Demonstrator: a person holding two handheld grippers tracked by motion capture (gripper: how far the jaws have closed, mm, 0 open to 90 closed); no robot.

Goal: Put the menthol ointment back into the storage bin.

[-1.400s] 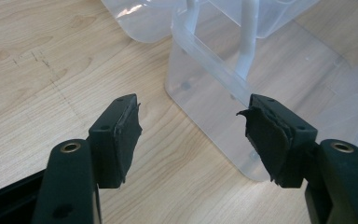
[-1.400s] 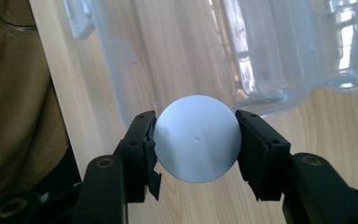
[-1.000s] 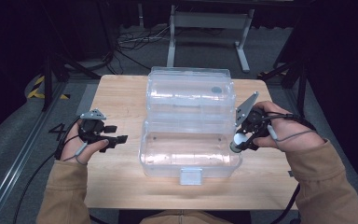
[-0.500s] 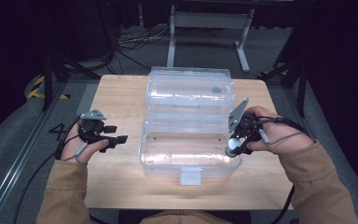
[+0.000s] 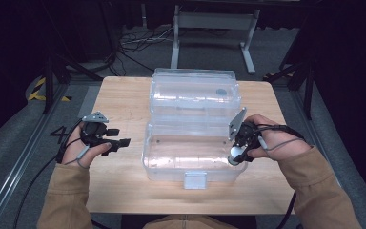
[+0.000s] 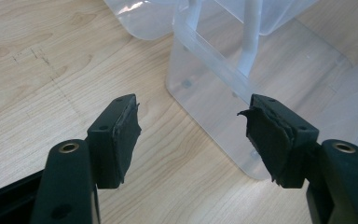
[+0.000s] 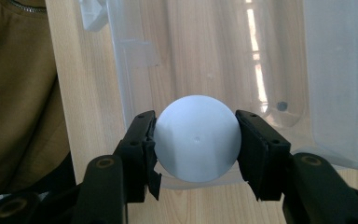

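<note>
A clear plastic box (image 5: 171, 157) stands open in the middle of the wooden table (image 5: 124, 102), its lid (image 5: 195, 93) laid back behind it. My right gripper (image 5: 234, 158) hangs over the box's right end, shut on a white ball (image 5: 235, 153). In the right gripper view the ball (image 7: 196, 138) sits squeezed between both pads, above the box's open inside (image 7: 205, 56). My left gripper (image 5: 120, 142) rests on the table left of the box, jaws open and empty. The left gripper view has its pads (image 6: 123, 135) spread apart, pointing at the box's near corner (image 6: 200, 88).
The box's white latch (image 5: 194, 180) faces the table's front edge. A metal stand (image 5: 212, 28) and cables (image 5: 128, 40) lie on the floor behind the table. Bare wood (image 5: 119, 191) runs left of and in front of the box.
My right gripper has sunk with the ball, from beside the box's right rim down over its right end. The left gripper has stayed where it was.
</note>
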